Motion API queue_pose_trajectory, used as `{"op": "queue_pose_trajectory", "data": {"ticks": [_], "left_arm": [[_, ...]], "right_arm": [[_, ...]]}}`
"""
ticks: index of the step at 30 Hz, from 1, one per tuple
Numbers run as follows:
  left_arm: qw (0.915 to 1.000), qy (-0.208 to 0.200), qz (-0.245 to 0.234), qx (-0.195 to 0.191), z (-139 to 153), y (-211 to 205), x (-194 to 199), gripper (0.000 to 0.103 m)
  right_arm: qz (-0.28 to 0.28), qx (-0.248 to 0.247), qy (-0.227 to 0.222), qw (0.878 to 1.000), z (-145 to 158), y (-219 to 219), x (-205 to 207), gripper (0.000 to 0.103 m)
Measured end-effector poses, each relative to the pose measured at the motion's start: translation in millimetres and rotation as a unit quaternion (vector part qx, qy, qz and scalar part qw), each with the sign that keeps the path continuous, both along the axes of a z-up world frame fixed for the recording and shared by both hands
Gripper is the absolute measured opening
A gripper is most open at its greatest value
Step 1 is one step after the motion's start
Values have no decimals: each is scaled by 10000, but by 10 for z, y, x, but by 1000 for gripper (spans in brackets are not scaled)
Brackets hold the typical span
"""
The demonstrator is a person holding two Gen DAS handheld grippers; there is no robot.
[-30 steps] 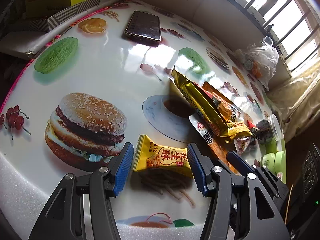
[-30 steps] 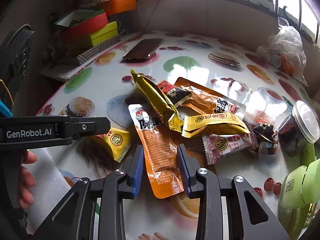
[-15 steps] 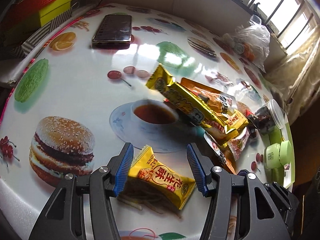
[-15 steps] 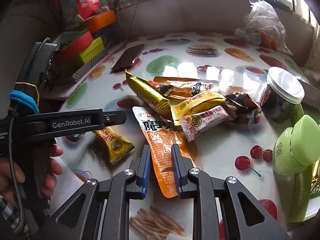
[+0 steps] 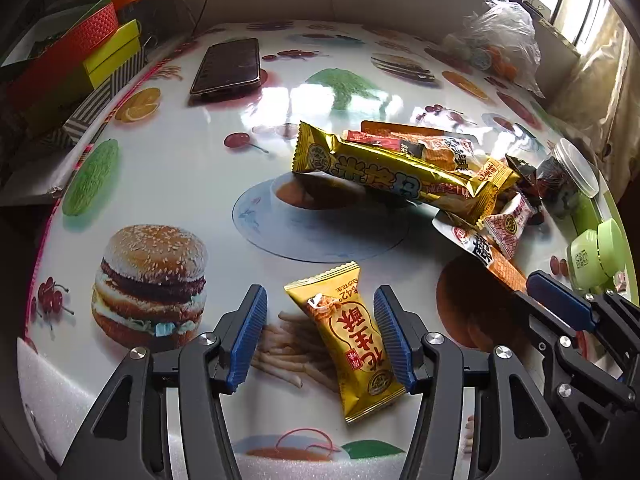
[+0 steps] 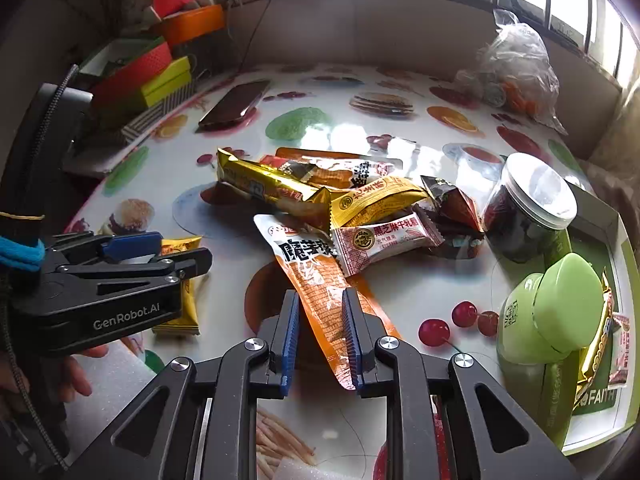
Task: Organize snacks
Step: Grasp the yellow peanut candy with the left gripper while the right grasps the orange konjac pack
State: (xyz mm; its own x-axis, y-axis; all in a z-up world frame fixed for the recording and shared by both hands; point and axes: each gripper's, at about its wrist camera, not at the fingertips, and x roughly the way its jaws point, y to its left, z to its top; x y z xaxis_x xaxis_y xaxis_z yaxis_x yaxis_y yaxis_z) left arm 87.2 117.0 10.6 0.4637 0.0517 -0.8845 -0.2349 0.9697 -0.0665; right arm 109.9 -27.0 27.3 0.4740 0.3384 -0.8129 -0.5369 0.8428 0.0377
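Both grippers straddle packets: left gripper (image 5: 320, 336) wide, right gripper (image 6: 319, 334) narrow, just reopening.

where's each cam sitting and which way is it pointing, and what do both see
Left wrist: sits on the left gripper, looking steeply down along its fingers at the yellow snack packet between them on the printed table; the right gripper enters at the right edge.
Right wrist: sits on the right gripper, looking down at the orange pouch between its fingers; the left gripper and a hand show at left.
Shared: the snack pile, phone, green jar.
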Motion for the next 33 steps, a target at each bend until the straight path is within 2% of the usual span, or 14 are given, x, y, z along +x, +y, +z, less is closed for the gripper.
{"op": "queue_pose_trajectory", "data": {"ticks": [3,5,9,11,13,16,19,21,22,25,29,33], "left_arm": [[9998,-7,177,-105,21,39,-40,57],[9998,14,190,-62,23,46,-65,57],[9997,52,223,-40,21,41,-172,57],[9998,96,157,4,4,36,-193,57],[9998,103,134,87,0,31,-204,57],[9998,33,179,26,-2,52,-222,57],[9999,25,46,99,-15,30,-218,64],[9999,14,24,129,-15,23,-229,64],[9999,13,14,139,-15,20,-232,65],[10000,5,59,56,-6,58,-240,65],[9999,-43,133,44,-11,114,-243,65],[9998,-39,157,67,-14,118,-247,65]], "right_arm": [[90,-270,-94,9995,-58,60,14,29],[127,-317,-50,9994,-106,66,48,35],[279,-267,-136,9992,-101,73,55,40],[328,-118,-100,9993,-85,29,67,51],[370,-45,-95,9993,-69,-23,88,57],[413,-101,-88,9991,-67,-83,148,59],[412,-269,-88,9987,-103,-87,228,60],[510,-85,111,9986,-157,-75,284,62],[538,12,140,9985,-175,-71,283,69],[713,-253,220,9969,-181,16,161,70],[1153,203,703,9906,-142,10,-18,70],[674,145,543,9961,-117,-65,78,70]]}}
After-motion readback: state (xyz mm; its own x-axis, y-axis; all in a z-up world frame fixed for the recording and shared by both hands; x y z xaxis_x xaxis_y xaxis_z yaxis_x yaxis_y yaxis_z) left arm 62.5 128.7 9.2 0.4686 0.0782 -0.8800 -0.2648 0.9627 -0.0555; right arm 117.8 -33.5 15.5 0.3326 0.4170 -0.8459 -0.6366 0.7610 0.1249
